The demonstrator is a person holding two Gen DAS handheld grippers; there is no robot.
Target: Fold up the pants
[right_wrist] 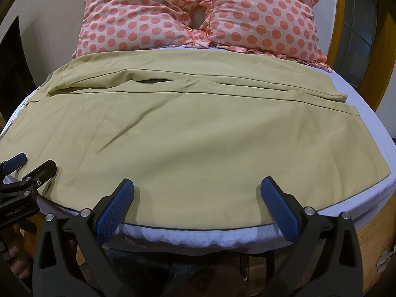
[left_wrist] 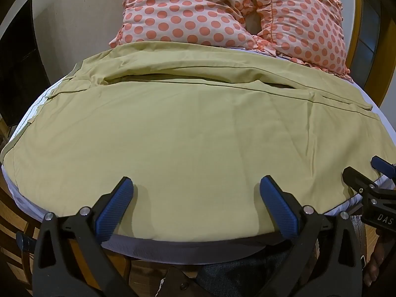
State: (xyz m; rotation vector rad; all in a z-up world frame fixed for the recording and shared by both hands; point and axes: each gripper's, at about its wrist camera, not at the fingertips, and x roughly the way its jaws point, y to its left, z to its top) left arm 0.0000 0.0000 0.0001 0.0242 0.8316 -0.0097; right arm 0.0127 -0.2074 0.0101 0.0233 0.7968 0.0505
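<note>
Khaki pants (left_wrist: 188, 128) lie spread flat across a white bed, waist to the left and leg hems to the right; they also fill the right wrist view (right_wrist: 193, 128). My left gripper (left_wrist: 196, 188) is open and empty, hovering over the near edge of the near leg. My right gripper (right_wrist: 197, 188) is open and empty over the same near edge, further right. Each gripper shows at the other's frame edge: the right gripper (left_wrist: 371, 173) and the left gripper (right_wrist: 32, 164).
Two pink polka-dot pillows (left_wrist: 222, 12) lie at the far side of the bed, also in the right wrist view (right_wrist: 198, 12). The white mattress edge (right_wrist: 188, 237) runs just below my fingers. Wooden floor and a wooden bed frame (right_wrist: 371, 235) lie beyond it.
</note>
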